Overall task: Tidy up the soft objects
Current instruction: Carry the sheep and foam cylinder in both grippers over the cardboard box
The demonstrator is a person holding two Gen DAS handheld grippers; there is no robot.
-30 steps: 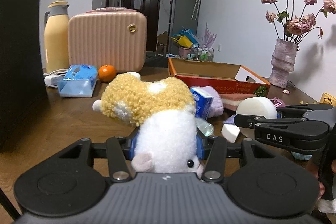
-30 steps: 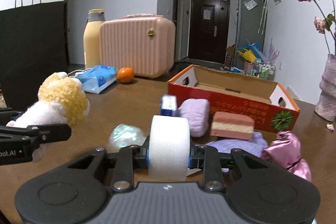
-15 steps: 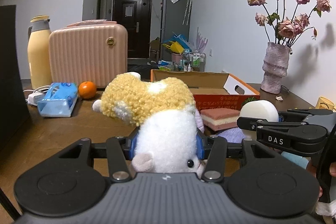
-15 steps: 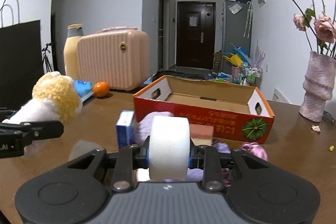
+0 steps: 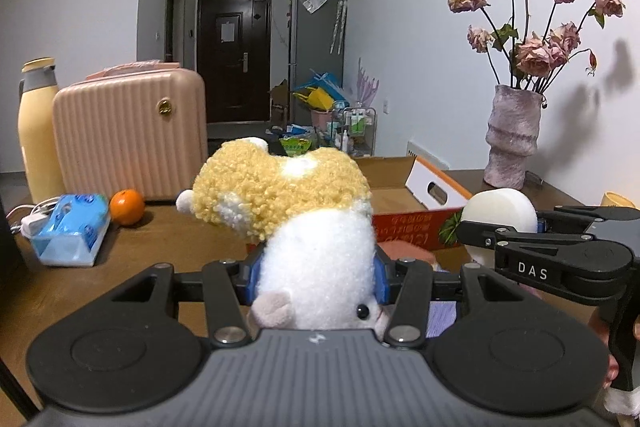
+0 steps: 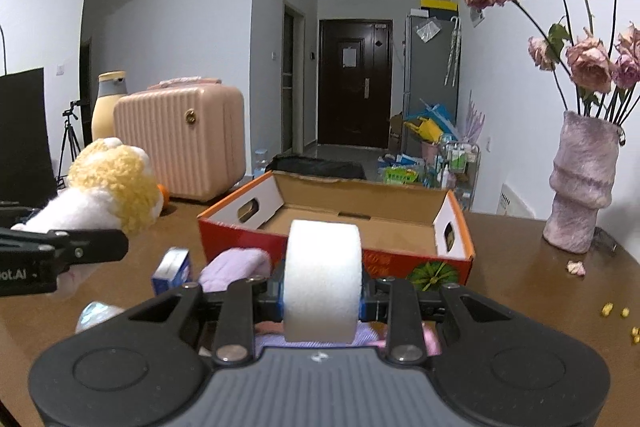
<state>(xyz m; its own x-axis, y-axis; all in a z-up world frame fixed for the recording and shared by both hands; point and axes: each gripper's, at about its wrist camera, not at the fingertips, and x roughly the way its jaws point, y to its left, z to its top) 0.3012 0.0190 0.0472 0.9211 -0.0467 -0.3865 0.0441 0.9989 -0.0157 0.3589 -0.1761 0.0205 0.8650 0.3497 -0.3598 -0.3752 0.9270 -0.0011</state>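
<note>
The left gripper [image 5: 316, 277] clamps one plush toy [image 5: 296, 219], its face half hidden behind the gripper body. The right gripper [image 6: 322, 297] squeezes one white foam roll [image 6: 322, 279] above the table [image 6: 520, 291], before the open red box [image 6: 360, 223] — behind it, purple soft things [image 6: 232, 265] lie half hidden, uncountable.

Box [image 6: 454, 227] left of vase [image 6: 580, 187] (on table [image 6: 520, 287])

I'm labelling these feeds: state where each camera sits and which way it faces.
Left wrist: on the left hand-held gripper, facing along its fingers at the plush toy it grips.
Right wrist: on the right hand-held gripper, facing the foam cylinder it grips, cardboard box behind.
Shared: each shows the other gripper, box, pink suitcase, vase.
</note>
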